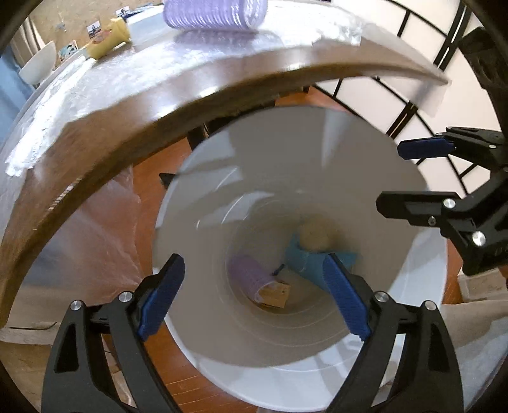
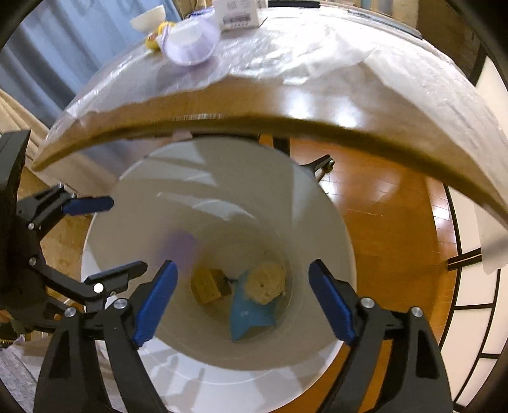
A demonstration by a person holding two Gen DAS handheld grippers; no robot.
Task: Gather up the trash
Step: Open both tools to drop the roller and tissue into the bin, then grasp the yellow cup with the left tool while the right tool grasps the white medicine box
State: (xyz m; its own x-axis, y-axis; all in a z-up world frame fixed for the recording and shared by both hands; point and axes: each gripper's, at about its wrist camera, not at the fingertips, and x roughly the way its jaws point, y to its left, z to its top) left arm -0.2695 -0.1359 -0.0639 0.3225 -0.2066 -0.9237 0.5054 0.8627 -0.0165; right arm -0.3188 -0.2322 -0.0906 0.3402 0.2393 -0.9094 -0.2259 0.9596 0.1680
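A white trash bin (image 1: 317, 152) stands on the floor below the table edge; it also shows in the right wrist view (image 2: 222, 178). Inside lie a purple ribbed cup (image 1: 249, 278), a small brown box (image 1: 276, 294), a blue scrap (image 1: 308, 260) and a crumpled beige ball (image 1: 314, 236). A purple blur (image 2: 181, 246) shows against the bin's inner wall. My left gripper (image 1: 254, 294) and my right gripper (image 2: 243, 297) are both open and empty above the bin's mouth. Another purple cup (image 1: 216, 12) lies on the table, as does a yellow wrapper (image 1: 108, 41).
The wooden table (image 1: 197, 73) is covered with clear plastic film and holds a white bowl (image 1: 38, 63) and a white carton (image 2: 238, 12). A wood floor (image 2: 387, 206) lies around the bin. A black-framed white screen (image 1: 444, 95) stands to the right.
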